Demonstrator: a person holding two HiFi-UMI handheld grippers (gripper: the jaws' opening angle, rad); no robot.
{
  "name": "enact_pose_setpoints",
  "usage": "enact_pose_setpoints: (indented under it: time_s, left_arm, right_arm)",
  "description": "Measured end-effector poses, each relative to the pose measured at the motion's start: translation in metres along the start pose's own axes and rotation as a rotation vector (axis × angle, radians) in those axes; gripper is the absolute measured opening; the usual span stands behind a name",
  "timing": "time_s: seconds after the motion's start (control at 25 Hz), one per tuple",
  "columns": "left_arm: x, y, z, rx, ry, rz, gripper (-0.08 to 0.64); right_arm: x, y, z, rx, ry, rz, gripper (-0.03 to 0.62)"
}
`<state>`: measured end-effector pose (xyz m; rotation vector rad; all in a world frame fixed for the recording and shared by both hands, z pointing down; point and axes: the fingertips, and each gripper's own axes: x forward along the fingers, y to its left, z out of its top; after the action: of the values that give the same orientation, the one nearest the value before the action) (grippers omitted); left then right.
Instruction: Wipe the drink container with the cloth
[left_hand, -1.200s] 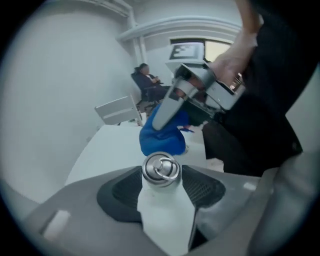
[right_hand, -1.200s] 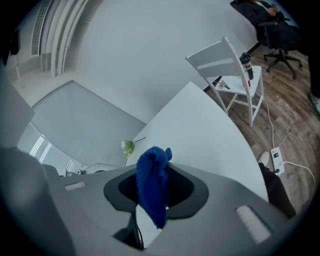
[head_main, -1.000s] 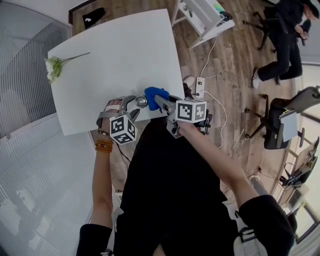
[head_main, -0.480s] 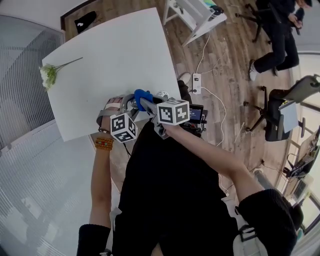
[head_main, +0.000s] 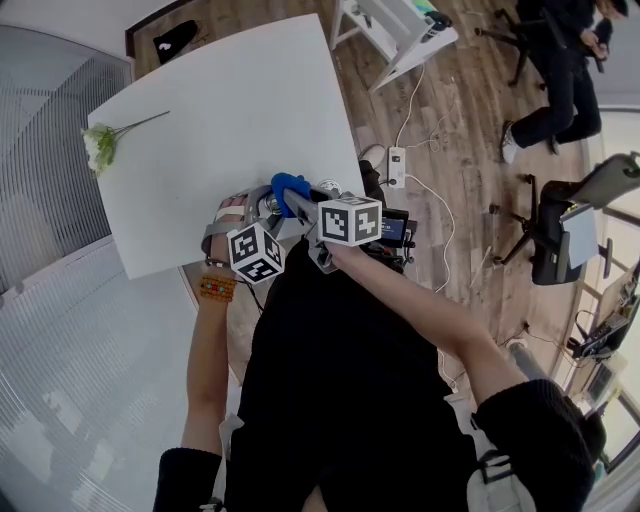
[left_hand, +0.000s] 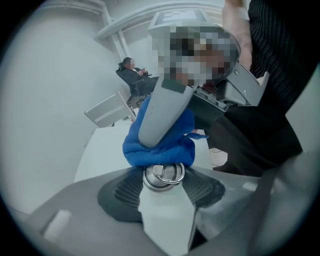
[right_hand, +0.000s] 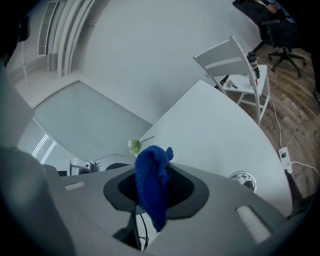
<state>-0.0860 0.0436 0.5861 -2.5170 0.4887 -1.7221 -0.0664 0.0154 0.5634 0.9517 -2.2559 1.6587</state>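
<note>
1. Your left gripper (left_hand: 162, 186) is clamped on the drink container (left_hand: 166, 222), with a pad on either side just below its metal cap (left_hand: 163, 176). You hold it at the near edge of the white table (head_main: 230, 120).
2. Your right gripper (right_hand: 156, 192) is closed on the blue cloth (right_hand: 151, 170), whose bunched end presses on the cap.
3. The container looks rigid, smooth and likely slippery, so grip it high, near the neck. Its weight cannot be judged.
4. The cloth is soft and limp, so pinch it mid-fold.
5. Count: one container, one cloth, two grippers. On the table there is one flower sprig (head_main: 100, 145) at the far left corner and one round disc (right_hand: 243, 180) near the right edge, perhaps a coaster.
</note>
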Motion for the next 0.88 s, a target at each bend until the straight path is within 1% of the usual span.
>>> enact_pose_setpoints:
  time_s: [0.16,0.28,0.44,0.68,0.88]
  left_arm:
    - [0.0,0.001,0.0,-0.003,0.006,0.001,0.258]
    - [0.0,0.0,0.0,-0.004,0.012,-0.001,0.258]
    - [0.0,0.001,0.001,-0.001,0.017,-0.001,0.258]
    - [0.0,-0.001,0.0,-0.001,0.015,-0.003,0.258]
    - [0.0,0.0,0.0,0.002,0.018,-0.007,0.258]
  right_arm:
    - [0.003,-0.004,0.001,-0.002,-0.017,0.006,0.121]
    - [0.004,-0.007,0.002,0.023,-0.03,0.009,0.121]
    - [0.003,-0.01,0.006,0.03,-0.049,0.004,0.121]
    - [0.007,-0.027,0.005,0.059,-0.067,-0.046,0.117]
    - [0.011,-0.034,0.003,0.058,-0.062,-0.074,0.115]
